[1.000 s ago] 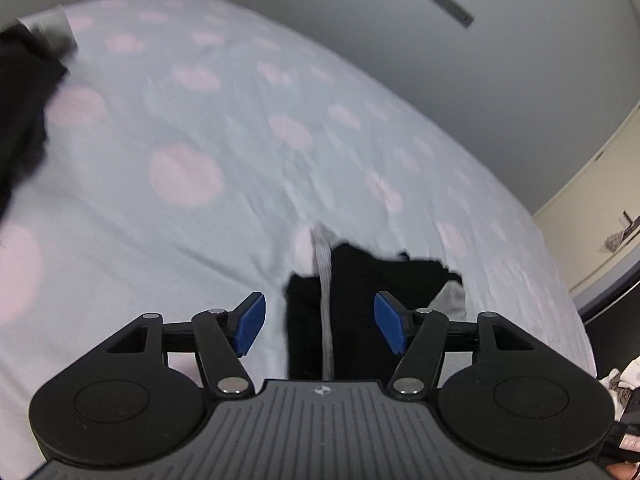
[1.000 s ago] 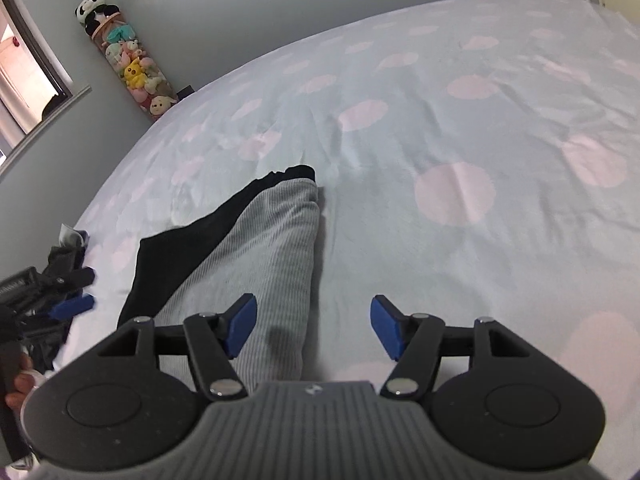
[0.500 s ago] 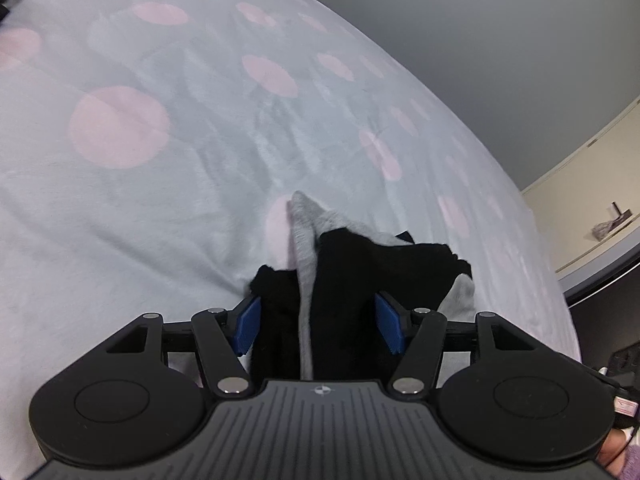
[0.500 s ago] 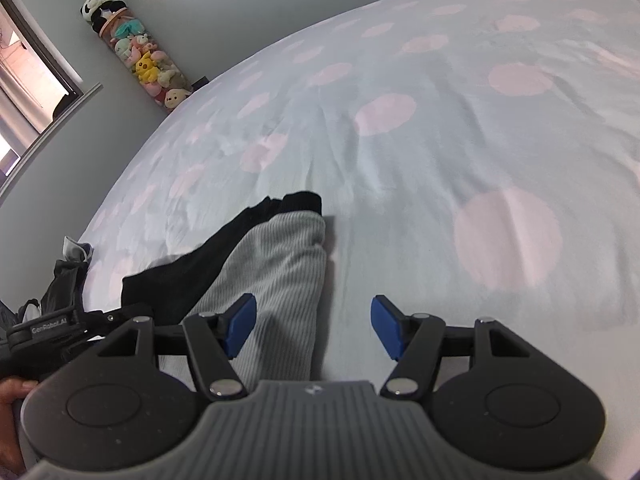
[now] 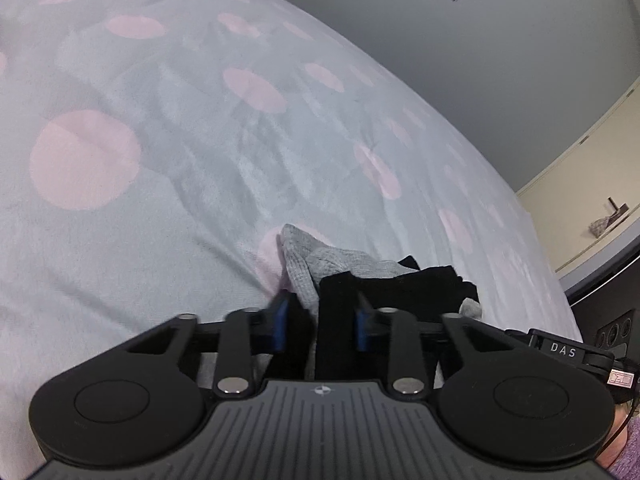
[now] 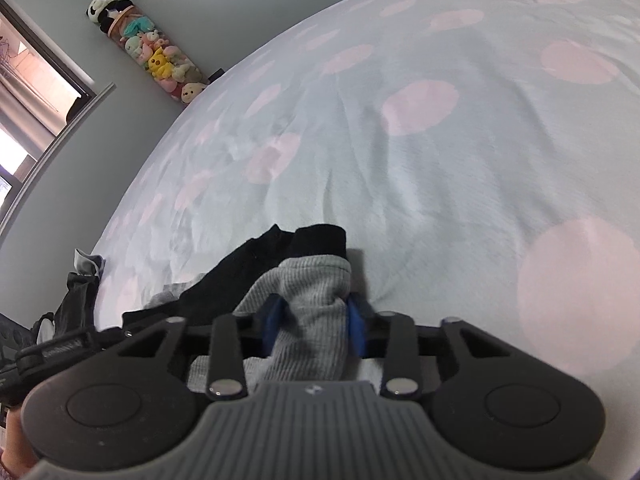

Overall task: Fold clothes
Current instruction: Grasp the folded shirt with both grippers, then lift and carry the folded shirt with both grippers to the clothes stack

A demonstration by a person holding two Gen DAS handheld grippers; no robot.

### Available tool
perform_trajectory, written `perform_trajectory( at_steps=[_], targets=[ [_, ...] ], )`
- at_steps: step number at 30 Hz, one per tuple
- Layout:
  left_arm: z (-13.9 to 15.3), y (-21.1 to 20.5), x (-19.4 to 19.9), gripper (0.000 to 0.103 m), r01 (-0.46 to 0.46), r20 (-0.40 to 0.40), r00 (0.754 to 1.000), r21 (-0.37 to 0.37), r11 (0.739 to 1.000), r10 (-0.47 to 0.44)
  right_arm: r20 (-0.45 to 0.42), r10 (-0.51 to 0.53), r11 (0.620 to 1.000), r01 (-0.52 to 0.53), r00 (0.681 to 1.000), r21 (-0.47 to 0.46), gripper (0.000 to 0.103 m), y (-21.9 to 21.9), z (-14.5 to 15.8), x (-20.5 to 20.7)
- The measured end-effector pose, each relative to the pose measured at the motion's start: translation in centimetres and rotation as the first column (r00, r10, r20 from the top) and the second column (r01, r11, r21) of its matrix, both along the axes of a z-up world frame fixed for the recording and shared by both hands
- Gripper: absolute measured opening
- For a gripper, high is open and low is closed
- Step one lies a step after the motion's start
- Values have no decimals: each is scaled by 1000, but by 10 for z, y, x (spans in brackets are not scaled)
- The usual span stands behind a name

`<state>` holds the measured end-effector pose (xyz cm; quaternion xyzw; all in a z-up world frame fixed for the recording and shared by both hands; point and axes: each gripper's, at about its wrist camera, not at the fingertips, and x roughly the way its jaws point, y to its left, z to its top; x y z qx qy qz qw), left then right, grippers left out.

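Note:
A black and grey ribbed garment (image 5: 420,284) lies bunched on the bed. In the left wrist view my left gripper (image 5: 320,326) sits low over one end of it. Its jaws are closing, and the blue pads (image 5: 280,320) press a fold of black cloth beside a grey ribbed strip (image 5: 300,272). In the right wrist view my right gripper (image 6: 314,326) is at the other end. Its jaws are closing too, with the grey ribbed part (image 6: 312,280) pinched between the pads (image 6: 356,328). Black fabric (image 6: 316,238) sticks out just beyond.
The bed sheet (image 5: 160,160) is pale blue with pink dots and stretches far ahead in both views. A tube of plush toys (image 6: 152,52) and a window (image 6: 24,80) stand at the far left. More dark clothes (image 6: 76,296) lie at the bed's edge. A cream cabinet (image 5: 592,200) is right.
Both grippers have moved forward and down onto the garment. Their jaws, wide apart before, have narrowed onto the cloth, which now bunches up between the pads.

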<state>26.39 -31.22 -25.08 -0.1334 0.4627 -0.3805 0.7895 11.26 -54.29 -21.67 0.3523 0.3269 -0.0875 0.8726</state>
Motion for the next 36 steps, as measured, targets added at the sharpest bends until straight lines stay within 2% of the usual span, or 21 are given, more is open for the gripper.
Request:
perform_trajectory(
  at_steps=[3,6,9,19,25,29,33,36],
  targets=[
    [4,-3,-5,16,15,49,999,18,1000,-16,10,-1,1000,1,1000,-14,15,4,4,-1],
    [13,-5,-11,15,27,107,994,27,999,-30,25,-10,999,11,1000,-46,13,11,14,-4],
    [28,1,-18,14,25,143,989,-6,1000,-24,63,-27,996,32,998,-77,12,21,30,-13],
    [118,14,-94,13,58,313,949,-83,995,-29,210,-15,969,66,978,-237,11,58,109,-83],
    [184,-4,-151,13,154,440,892,-86,984,-101,311,-35,949,129,950,-287,11,63,162,-151],
    [231,-24,-196,12,236,524,837,-88,968,-157,387,-48,926,187,921,-328,11,57,204,-206],
    [278,-56,-247,12,330,589,781,-110,937,-206,454,-64,885,261,889,-386,11,44,246,-268],
    [312,-86,-289,12,413,633,733,-123,902,-249,502,-80,844,327,861,-426,11,32,277,-320]
  ],
)
